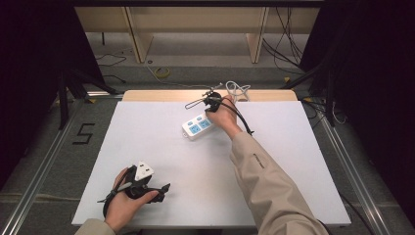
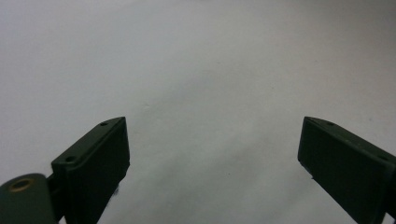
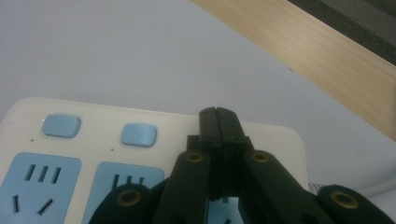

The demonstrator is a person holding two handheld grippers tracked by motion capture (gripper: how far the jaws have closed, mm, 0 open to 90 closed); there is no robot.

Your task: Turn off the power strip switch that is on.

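White power strip point(image 1: 197, 126) with blue sockets and two blue switches point(image 3: 138, 134).

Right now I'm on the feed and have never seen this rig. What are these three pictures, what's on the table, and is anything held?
There is no robot: a person holds a two-jaw gripper in each hand. The high view looks down on the white table. On it lies a power strip with blue sockets; its cord coils at the far edge. The other two pictures come from cameras riding on the grippers. The left gripper is near the person, jaws wide apart over bare table, holding nothing. The right gripper has its jaws pressed together above the strip, near its blue buttons. Nothing seems held between them.
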